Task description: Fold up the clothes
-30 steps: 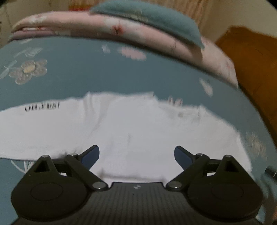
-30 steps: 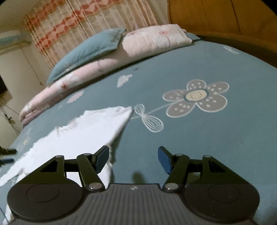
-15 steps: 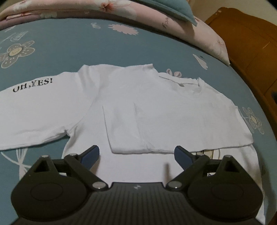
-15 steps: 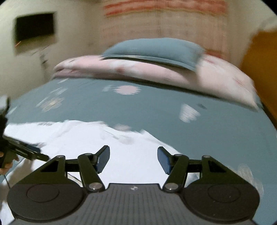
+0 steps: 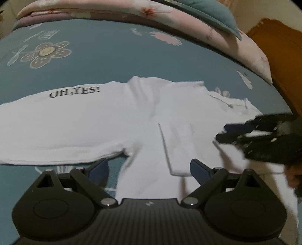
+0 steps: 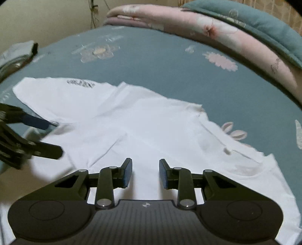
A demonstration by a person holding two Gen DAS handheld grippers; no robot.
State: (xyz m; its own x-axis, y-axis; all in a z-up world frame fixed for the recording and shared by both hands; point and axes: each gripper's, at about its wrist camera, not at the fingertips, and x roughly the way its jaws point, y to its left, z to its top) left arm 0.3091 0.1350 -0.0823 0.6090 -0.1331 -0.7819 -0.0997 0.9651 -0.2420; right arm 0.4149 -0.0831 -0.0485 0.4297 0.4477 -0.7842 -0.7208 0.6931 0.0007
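Observation:
A white T-shirt [image 5: 105, 124] lies flat on the blue flowered bedspread [image 5: 105, 56]. Its left sleeve, printed "OH,YES!", is spread out, and the other sleeve is folded in over the body [image 5: 188, 143]. My left gripper [image 5: 149, 169] hovers open over the shirt near the left armpit, holding nothing. My right gripper [image 6: 145, 173] is low over the shirt's body [image 6: 151, 128]; its jaws are closing with a narrow gap and no cloth between the pads. It appears blurred at the right of the left wrist view as the right gripper [image 5: 222, 133]. The left gripper [image 6: 49, 135] shows at the left of the right wrist view.
A rolled pink floral quilt [image 5: 117, 11] with a teal pillow [image 5: 207, 11] on it lies along the far side of the bed. Brown wooden furniture [image 5: 279, 49] stands at the right. A hand [image 5: 294, 177] holds the right gripper. A pale wall [image 6: 56, 17] is beyond the bed.
My right gripper swung from the bare bedspread to above the shirt, rolled, and its jaws narrowed. It now appears in the left wrist view. My left gripper shifted a little over the shirt.

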